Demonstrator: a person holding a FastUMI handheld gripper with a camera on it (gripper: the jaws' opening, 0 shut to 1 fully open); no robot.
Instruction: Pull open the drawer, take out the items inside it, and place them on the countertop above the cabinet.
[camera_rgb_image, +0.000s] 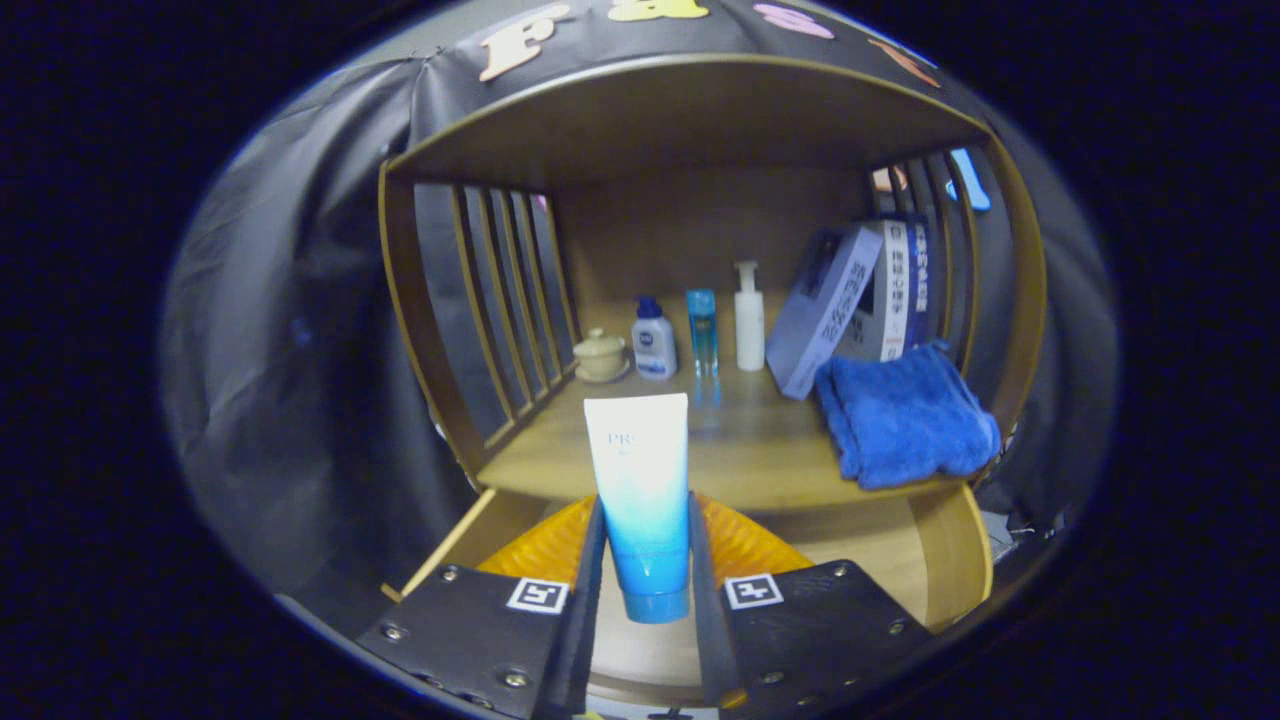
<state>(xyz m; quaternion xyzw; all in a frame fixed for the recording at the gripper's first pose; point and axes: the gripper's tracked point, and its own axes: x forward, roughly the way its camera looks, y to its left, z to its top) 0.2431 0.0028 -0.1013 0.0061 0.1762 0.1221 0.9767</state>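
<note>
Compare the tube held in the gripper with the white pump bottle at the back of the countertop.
The tube hangs cap-down, clamped between the fingers of the gripper over the open drawer; the pump bottle stands upright, free, on the countertop. The tube fades from white to blue, with a blue cap; the pump bottle is white all over. The tube is flat and wide; the pump bottle is a slim cylinder with a pump head. Both look like toiletry containers.

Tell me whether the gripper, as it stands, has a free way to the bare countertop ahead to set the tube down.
Probably yes. The gripper is shut on the tube, and the countertop just beyond is bare between the bottles and the blue towel.
</note>
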